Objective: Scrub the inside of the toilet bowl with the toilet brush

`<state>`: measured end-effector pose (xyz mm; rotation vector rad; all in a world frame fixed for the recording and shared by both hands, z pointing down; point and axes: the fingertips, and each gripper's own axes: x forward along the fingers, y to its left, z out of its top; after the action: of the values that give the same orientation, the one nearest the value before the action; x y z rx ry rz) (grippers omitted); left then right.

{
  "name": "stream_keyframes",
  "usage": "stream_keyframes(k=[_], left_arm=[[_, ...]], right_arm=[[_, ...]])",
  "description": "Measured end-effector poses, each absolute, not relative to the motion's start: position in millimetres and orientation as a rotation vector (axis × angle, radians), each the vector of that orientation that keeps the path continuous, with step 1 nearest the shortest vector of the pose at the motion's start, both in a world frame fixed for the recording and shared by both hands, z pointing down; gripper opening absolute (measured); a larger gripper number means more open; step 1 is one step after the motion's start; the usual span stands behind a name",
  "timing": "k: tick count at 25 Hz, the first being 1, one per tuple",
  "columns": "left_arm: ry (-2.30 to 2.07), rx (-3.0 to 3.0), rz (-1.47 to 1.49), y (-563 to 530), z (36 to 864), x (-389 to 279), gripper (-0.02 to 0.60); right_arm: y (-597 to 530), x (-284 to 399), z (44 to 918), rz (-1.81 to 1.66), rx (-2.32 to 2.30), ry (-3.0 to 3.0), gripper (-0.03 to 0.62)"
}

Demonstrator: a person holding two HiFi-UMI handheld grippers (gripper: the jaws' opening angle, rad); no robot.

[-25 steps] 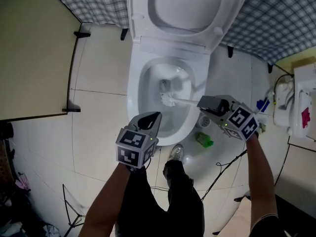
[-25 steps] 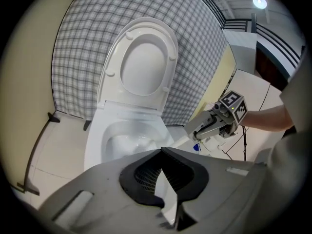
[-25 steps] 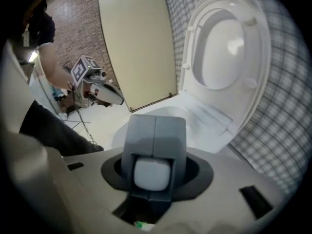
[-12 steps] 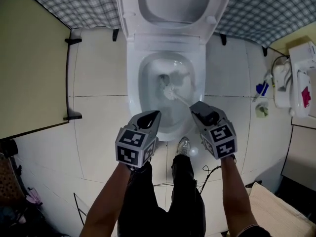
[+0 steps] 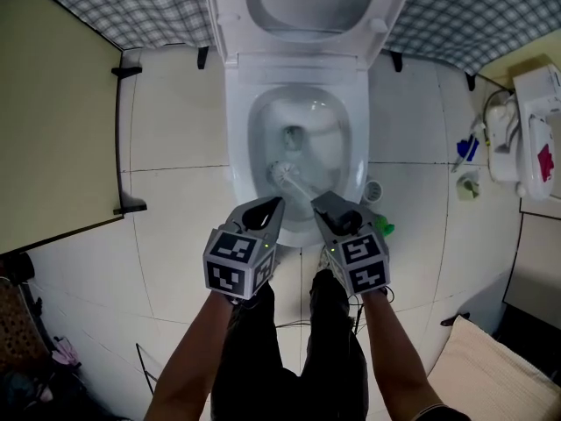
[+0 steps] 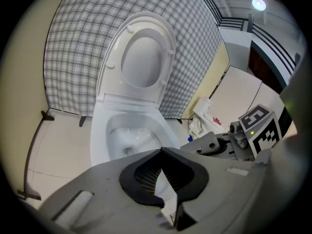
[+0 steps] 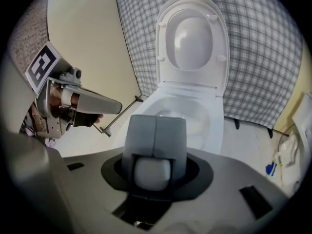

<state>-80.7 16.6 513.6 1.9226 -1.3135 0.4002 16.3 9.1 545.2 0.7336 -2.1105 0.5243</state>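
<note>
The white toilet bowl (image 5: 238, 147) stands with lid and seat raised. Inside it, the toilet brush head (image 5: 282, 174) rests against the near left wall, above the water. Its white handle runs back into my right gripper (image 5: 323, 205), which is shut on it. In the right gripper view the handle's end (image 7: 152, 172) sits between the closed jaws of that gripper (image 7: 156, 126), which hide the brush head. My left gripper (image 5: 270, 209) hovers over the bowl's front rim, left of the right one, jaws tip to tip and holding nothing; its own view shows the same for this gripper (image 6: 162, 152).
A white brush holder (image 5: 372, 189) and a green item (image 5: 383, 229) sit on the floor right of the bowl. A white appliance (image 5: 526, 121) and a blue object (image 5: 465, 152) are at the far right. A yellow partition (image 5: 53, 121) stands on the left. The person's legs (image 5: 298, 349) are below.
The right gripper has swung left and closer to the person, drawing the brush head from the bowl's middle to its near left wall. The left gripper has stayed put.
</note>
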Motion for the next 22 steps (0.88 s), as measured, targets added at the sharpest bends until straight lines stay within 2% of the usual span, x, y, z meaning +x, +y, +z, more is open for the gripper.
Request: stream_keyframes(k=[7, 22], left_arm=[[-1.328, 1.905, 0.393, 17.5, 519.3, -92.0, 0.008], [-1.354, 1.890, 0.360, 5.2, 525.2, -106.3, 0.008]], right_arm=[[6.2, -20.8, 548.0, 0.465, 0.705, -2.159, 0.176], [-90.8, -34.7, 566.3, 0.299, 0.788, -2.184, 0.173]])
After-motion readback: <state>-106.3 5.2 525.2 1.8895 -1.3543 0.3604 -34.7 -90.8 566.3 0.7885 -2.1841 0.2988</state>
